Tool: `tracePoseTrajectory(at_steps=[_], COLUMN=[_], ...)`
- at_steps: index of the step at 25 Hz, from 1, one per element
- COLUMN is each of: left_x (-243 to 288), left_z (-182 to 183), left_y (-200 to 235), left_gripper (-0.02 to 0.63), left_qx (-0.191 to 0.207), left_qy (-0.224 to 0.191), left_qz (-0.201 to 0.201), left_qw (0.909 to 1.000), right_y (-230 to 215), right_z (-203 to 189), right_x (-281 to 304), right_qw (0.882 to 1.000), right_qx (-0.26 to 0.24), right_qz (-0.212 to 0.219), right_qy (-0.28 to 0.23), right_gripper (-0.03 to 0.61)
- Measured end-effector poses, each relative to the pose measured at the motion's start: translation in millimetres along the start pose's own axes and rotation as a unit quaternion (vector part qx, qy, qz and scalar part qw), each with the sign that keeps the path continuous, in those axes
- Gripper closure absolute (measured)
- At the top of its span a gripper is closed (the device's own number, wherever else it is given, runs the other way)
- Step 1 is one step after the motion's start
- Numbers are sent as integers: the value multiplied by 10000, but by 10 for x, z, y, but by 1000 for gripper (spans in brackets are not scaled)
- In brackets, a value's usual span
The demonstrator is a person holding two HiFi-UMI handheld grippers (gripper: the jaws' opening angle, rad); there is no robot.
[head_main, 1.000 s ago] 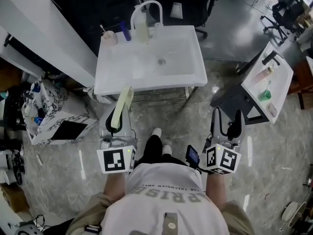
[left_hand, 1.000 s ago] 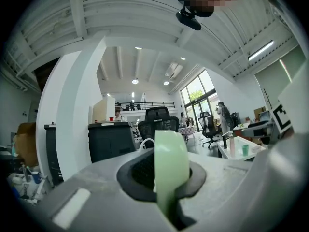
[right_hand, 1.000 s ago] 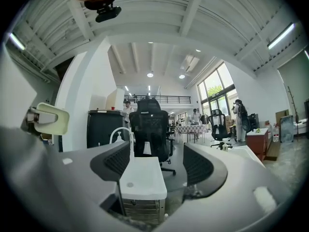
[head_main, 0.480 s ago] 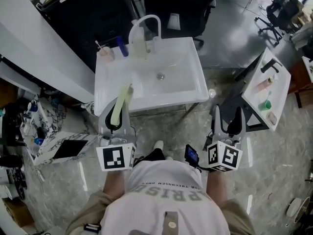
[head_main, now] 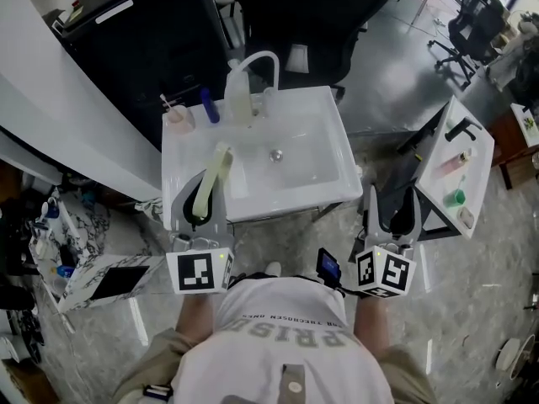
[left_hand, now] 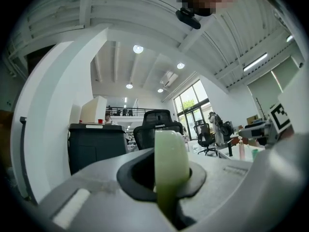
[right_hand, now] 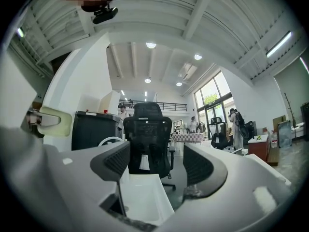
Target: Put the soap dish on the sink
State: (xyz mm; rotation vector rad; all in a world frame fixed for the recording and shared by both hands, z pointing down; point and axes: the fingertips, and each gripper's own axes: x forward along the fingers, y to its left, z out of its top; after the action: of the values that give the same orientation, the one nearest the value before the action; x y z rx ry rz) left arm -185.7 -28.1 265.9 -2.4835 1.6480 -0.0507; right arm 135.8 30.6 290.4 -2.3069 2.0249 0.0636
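My left gripper (head_main: 200,213) clamped on near end of soap dish (head_main: 216,168). Dish stands on edge, over near-left part of sink (head_main: 328,137). My right gripper (head_main: 392,207): jaws apart, empty, right of sink. Risk: narrow edge grip, so dish may pivot or slide into basin on release.

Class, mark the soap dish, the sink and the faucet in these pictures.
soap dish (head_main: 212,179), head view, middle of its upturned edge.
sink (head_main: 341,151), head view, right rim.
faucet (head_main: 255,55), head view, top of its arch.
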Motion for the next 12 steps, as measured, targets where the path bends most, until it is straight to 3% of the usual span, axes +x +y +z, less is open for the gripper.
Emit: tracePoseTrajectory(at_steps=[8,12], left_x=[149,250], left_z=[-185,-327], left_y=[121,101], left_gripper=[601,601], left_qx=[-69,-250], left_qy=[174,483], left_qz=[-165,-213], left_qw=[9997,9983], right_y=[125,133], right_z=[-119,-185], right_x=[202,317], right_qw=[9999,9996], right_qx=[-27,-26], right_qz=[40,77], right_qy=[156,266], right_gripper=[242,242])
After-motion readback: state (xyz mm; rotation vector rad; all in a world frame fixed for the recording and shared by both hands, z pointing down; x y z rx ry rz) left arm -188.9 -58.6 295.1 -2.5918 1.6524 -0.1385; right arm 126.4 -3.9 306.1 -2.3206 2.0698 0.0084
